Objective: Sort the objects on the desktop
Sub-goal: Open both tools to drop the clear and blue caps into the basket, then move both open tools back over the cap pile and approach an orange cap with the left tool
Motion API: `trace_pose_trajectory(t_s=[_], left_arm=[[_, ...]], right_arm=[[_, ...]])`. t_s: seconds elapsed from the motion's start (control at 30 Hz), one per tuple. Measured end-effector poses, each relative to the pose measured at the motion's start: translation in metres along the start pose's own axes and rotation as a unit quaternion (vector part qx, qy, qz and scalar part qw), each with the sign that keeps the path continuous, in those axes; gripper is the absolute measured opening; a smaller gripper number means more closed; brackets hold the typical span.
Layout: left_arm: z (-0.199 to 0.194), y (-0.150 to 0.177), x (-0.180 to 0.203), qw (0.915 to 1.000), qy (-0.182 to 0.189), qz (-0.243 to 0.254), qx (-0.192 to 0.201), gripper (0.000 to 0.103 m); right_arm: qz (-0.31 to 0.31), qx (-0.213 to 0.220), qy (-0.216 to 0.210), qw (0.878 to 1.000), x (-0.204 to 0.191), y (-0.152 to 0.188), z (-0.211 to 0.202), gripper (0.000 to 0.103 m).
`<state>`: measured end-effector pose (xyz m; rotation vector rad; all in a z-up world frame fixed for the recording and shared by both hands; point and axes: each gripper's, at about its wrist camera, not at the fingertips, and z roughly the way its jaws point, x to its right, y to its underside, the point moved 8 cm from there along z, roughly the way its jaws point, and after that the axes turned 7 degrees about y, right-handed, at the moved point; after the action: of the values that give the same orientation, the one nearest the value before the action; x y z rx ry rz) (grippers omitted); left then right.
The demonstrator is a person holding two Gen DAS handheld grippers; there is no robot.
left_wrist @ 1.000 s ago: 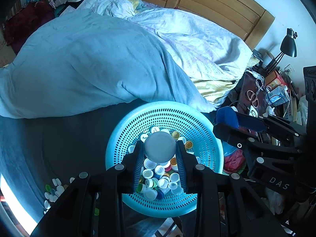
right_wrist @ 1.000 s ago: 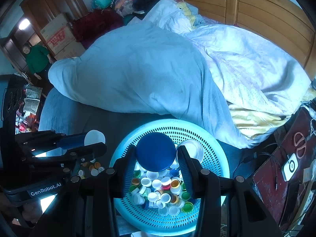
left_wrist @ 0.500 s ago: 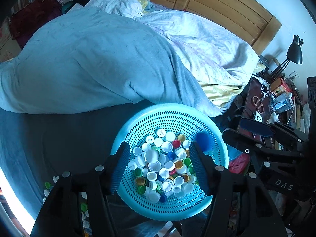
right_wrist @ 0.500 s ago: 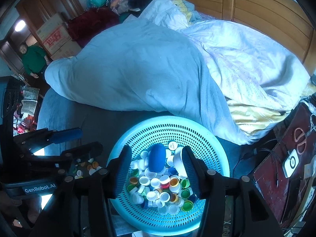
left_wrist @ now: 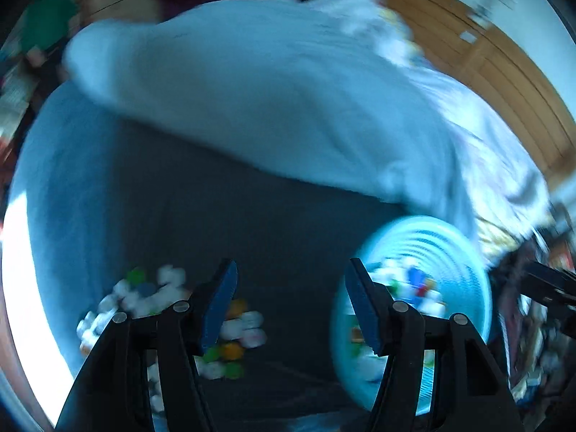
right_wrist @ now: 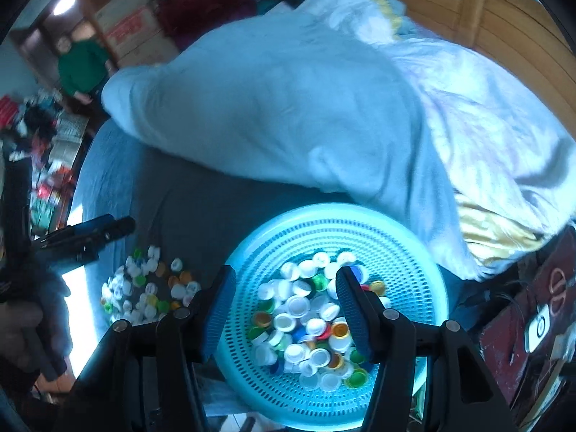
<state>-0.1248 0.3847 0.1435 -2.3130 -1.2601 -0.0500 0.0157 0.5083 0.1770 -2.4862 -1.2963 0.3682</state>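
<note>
Right gripper point(right_wrist: 284, 298): jaws opening, nothing between them, above the caps point(right_wrist: 306, 320) in the basket point(right_wrist: 414, 252).
Left gripper point(left_wrist: 291, 297): apart, empty, over dark sheet point(left_wrist: 252, 216).
Left view only: blurred.
Loose caps point(right_wrist: 144, 288): near sheet's left edge.
Right view only: person in green point(right_wrist: 82, 68), far.

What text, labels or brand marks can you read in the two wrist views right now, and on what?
None can be read.
Cardboard boxes: red print, too blurred to read.
White device on the dark side table: a round symbol, no letters.
Left wrist view: motion-blurred throughout; nothing legible.
</note>
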Motion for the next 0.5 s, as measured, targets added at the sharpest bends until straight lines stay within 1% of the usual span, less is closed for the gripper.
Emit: trace_pose_trajectory(t_s=[0.03, 0.1, 0.13, 0.17, 0.23, 0.27, 0.33, 0.37, 0.4, 0.43, 0.5], left_arm=[[-0.002, 0.01, -0.039, 0.9993, -0.022, -0.029, 0.009, 0.056], [-0.007, 0.037, -0.109, 0.9949, -0.065, -0.075, 0.017, 0.056], [-0.008, 0.055, -0.148, 0.9908, -0.086, -0.103, 0.015, 0.056], [-0.011, 0.077, -0.188, 0.9847, -0.106, -0.137, 0.014, 0.056], [-0.015, 0.114, -0.247, 0.9738, -0.127, -0.188, 0.019, 0.056], [-0.017, 0.132, -0.273, 0.9696, -0.137, -0.202, 0.02, 0.056], [-0.02, 0.169, -0.32, 0.9643, -0.168, -0.204, 0.016, 0.056], [-0.02, 0.188, -0.341, 0.9635, -0.176, -0.201, 0.01, 0.056], [-0.018, 0.201, -0.354, 0.9631, -0.179, -0.201, 0.005, 0.056], [-0.014, 0.217, -0.372, 0.9646, -0.18, -0.193, -0.001, 0.056], [-0.007, 0.236, -0.386, 0.9696, -0.175, -0.17, -0.014, 0.056]], right_arm=[[-0.012, -0.005, -0.006, 1.0, -0.012, 0.001, 0.004, 0.063], [-0.05, -0.019, -0.023, 0.998, -0.051, 0.002, 0.017, 0.063], [-0.064, -0.025, -0.029, 0.997, -0.065, 0.003, 0.022, 0.064], [-0.082, -0.034, -0.037, 0.995, -0.084, 0.007, 0.029, 0.066], [-0.116, -0.051, -0.05, 0.991, -0.118, 0.016, 0.043, 0.066], [-0.132, -0.06, -0.056, 0.988, -0.137, 0.022, 0.051, 0.066], [-0.155, -0.078, -0.066, 0.983, -0.166, 0.036, 0.065, 0.066], [-0.163, -0.086, -0.069, 0.981, -0.177, 0.043, 0.071, 0.066], [-0.17, -0.095, -0.071, 0.978, -0.187, 0.051, 0.077, 0.066], [-0.178, -0.103, -0.074, 0.976, -0.196, 0.059, 0.083, 0.066], [-0.191, -0.12, -0.079, 0.971, -0.214, 0.076, 0.095, 0.066]])
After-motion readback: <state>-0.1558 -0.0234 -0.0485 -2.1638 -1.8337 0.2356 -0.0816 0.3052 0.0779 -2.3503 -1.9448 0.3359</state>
